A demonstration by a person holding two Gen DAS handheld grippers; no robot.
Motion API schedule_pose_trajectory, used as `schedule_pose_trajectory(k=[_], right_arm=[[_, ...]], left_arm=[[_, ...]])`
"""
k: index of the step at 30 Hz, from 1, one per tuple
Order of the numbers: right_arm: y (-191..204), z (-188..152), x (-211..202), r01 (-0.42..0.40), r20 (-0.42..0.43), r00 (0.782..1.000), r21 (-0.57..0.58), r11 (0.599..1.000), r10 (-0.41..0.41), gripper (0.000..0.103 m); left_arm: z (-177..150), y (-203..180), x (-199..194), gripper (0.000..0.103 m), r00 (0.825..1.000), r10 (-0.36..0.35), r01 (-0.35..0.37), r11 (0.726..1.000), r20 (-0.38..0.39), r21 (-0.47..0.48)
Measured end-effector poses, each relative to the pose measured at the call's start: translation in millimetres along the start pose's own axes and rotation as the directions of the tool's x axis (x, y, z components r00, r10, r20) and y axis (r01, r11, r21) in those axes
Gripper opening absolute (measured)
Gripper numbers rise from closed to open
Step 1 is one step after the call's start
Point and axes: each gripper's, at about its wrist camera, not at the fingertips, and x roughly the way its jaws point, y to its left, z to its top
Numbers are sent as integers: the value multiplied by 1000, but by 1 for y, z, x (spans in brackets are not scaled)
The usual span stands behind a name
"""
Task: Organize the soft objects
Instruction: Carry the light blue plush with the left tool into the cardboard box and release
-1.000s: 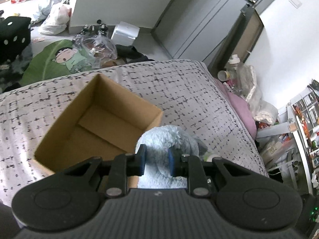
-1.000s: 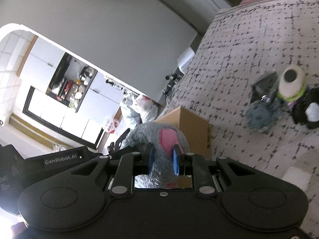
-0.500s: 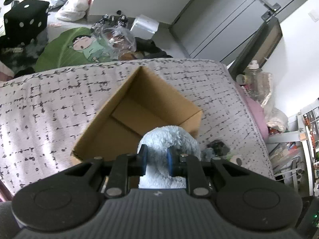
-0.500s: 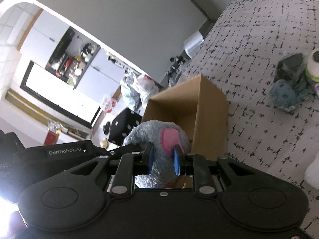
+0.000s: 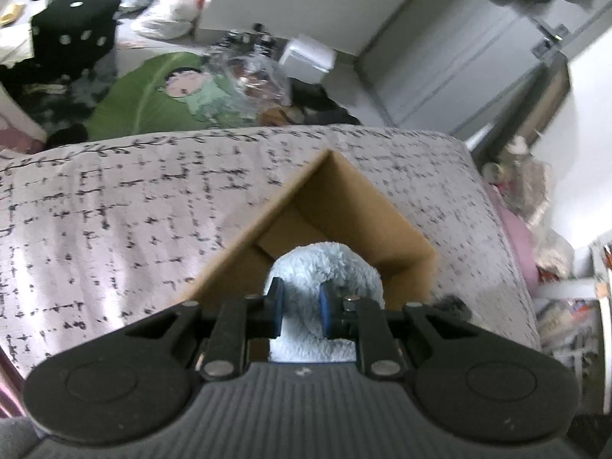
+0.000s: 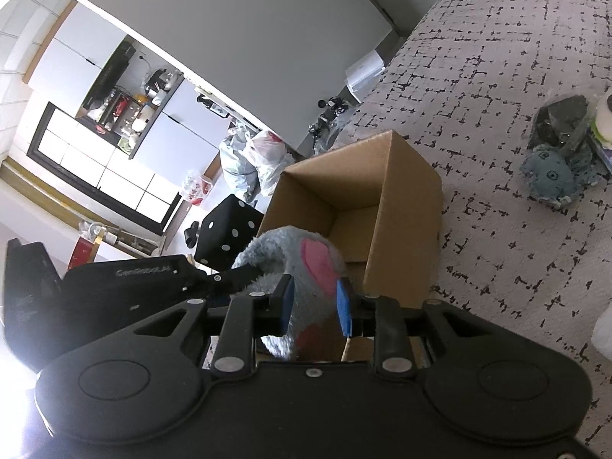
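Note:
Both grippers hold one light blue plush toy over an open cardboard box on the bed. In the left wrist view my left gripper (image 5: 299, 309) is shut on the plush toy (image 5: 329, 267), which hangs above the box (image 5: 344, 206). In the right wrist view my right gripper (image 6: 314, 306) is shut on the plush toy (image 6: 283, 256) near its pink ear, at the box's (image 6: 405, 206) near rim. The left gripper (image 6: 160, 279) shows at the left of that view, gripping the toy's other side.
The box stands on a grey bed cover (image 5: 114, 210) with black dashes. A small blue plush (image 6: 550, 179), a dark bagged item (image 6: 562, 118) and a tape roll (image 6: 604, 114) lie on the bed to the right. A black dice cushion (image 5: 72, 26) and bags lie on the floor beyond.
Both grippers have carried the plush toy toward the box. It now hangs over the box opening instead of beside the box.

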Motion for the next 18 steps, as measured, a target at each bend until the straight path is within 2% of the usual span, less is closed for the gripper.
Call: schedule_pose_trajectory(k=[5, 8, 11, 16, 18], right_arm=[[-1, 2, -3, 1, 4, 1000, 5, 1000, -2, 26], [1, 3, -7, -8, 8, 1000, 5, 1000, 8, 26], [3, 5, -12, -10, 14, 1000, 3, 1000, 10, 28], [2, 8, -24, 15, 23, 1000, 13, 1000, -16, 34], [1, 9, -30, 27, 29, 999, 13, 1000, -28, 38]], left_arm=[[3, 5, 13, 20, 996, 84, -85, 996, -20, -12], [3, 4, 12, 21, 995, 97, -97, 995, -21, -3], [3, -3, 6, 29, 994, 110, -110, 994, -10, 16], [4, -20, -9, 48, 993, 117, -118, 991, 22, 62], [3, -27, -16, 52, 993, 113, -116, 990, 39, 76]])
